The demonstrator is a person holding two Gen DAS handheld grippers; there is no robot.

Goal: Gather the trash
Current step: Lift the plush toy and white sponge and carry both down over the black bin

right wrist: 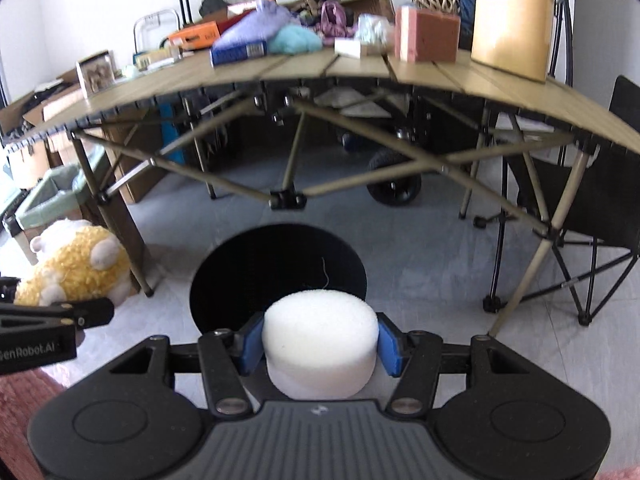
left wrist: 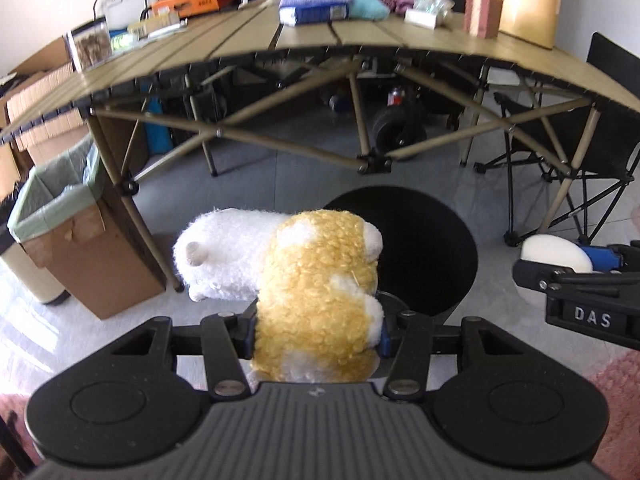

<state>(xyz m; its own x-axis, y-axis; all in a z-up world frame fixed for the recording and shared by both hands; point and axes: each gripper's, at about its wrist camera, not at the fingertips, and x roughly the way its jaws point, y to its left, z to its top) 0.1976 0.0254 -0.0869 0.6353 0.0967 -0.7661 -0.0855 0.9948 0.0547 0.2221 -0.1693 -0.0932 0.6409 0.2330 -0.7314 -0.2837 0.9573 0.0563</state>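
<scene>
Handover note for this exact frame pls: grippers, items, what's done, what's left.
Left gripper: shut on the plush toy, held at the near left edge of the black bin.
Right gripper: shut on the foam puck, held at the bin's near rim.
Done: both items picked up and carried to the bin.
Left: move each over the opening and release it. Bin interior is too dark to see contents. A lined cardboard box stands left of the table leg.

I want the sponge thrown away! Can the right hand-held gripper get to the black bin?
Probably yes. The right hand-held gripper, shut on the white foam puck, is just short of the black bin, whose open mouth has nothing across it.
</scene>
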